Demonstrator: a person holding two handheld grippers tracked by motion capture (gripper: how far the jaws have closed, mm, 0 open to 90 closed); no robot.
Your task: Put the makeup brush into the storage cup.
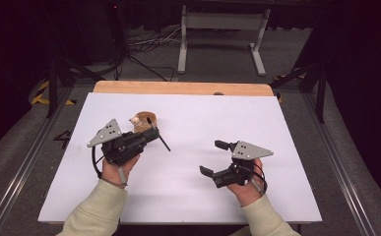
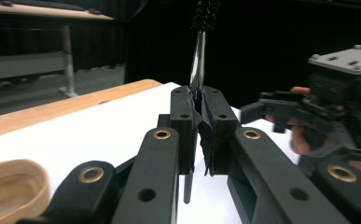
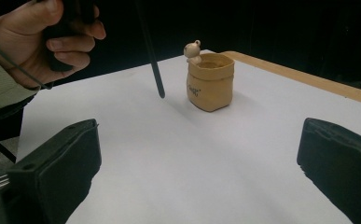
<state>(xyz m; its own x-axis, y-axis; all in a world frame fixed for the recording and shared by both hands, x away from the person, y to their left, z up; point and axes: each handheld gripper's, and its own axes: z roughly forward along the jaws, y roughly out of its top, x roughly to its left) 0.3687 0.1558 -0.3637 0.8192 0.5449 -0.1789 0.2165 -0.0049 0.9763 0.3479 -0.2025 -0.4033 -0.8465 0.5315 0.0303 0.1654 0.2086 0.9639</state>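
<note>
A slim brush with a black handle (image 1: 164, 142), a shiny shaft (image 2: 197, 60) and dark bristles at its tip is clamped between the jaws of my left gripper (image 1: 150, 134) (image 2: 199, 100), which is shut on it. Its handle points down toward the white board (image 1: 193, 191) and shows as a dark stick (image 3: 150, 51) in the right gripper view. Just beyond the left gripper stands a small tan pot (image 1: 145, 120) (image 3: 211, 81) (image 2: 10, 191) with a tiny figurine on its rim. My right gripper (image 1: 213, 157) (image 3: 197, 168) is open and holds nothing, and it also appears farther off (image 2: 327, 112).
The white board lies on a wooden table whose far edge (image 1: 183, 88) is bare wood. Beyond it are a grey table frame (image 1: 222, 29) and cables on the floor. A hand (image 3: 43, 37) holds the left gripper.
</note>
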